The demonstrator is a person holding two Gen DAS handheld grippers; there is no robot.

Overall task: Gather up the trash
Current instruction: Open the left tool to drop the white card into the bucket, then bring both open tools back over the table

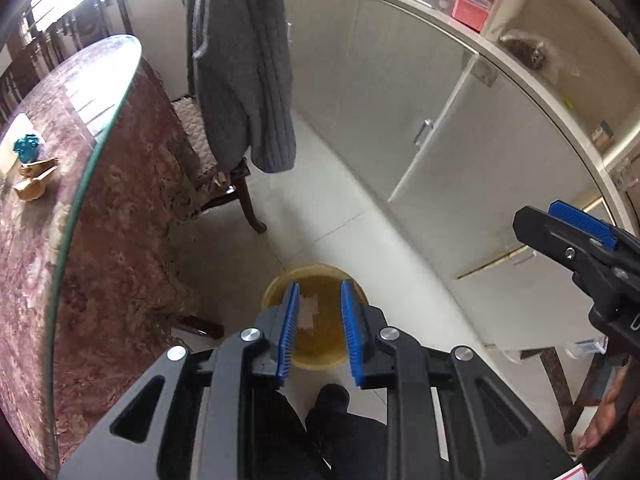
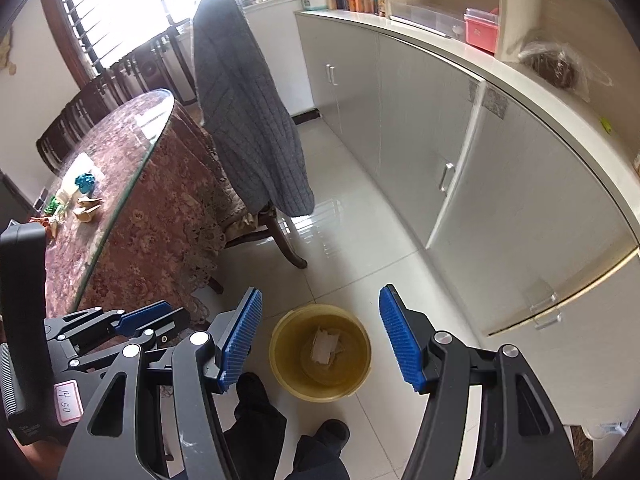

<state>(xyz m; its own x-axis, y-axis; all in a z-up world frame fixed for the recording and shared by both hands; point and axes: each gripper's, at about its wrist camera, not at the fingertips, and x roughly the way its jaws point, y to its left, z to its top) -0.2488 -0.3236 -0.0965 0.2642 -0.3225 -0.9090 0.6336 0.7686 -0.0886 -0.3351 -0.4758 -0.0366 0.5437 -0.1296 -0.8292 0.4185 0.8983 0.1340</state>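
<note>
Both grippers hang above a yellow bucket [image 2: 320, 352] standing on the pale floor tiles [image 2: 360, 220], just off the table's [image 2: 132, 248] draped edge. The right gripper [image 2: 320, 336] has its jaws spread wide and empty, the bucket framed between them. The left gripper [image 1: 320, 320] is parted more narrowly, also holding nothing. Inside the bucket lie pale paper scraps [image 2: 326, 346]. More litter, a teal wrapper [image 2: 85, 182] and what look like brown paper bits [image 2: 87, 208], sits near the table's far edge.
</note>
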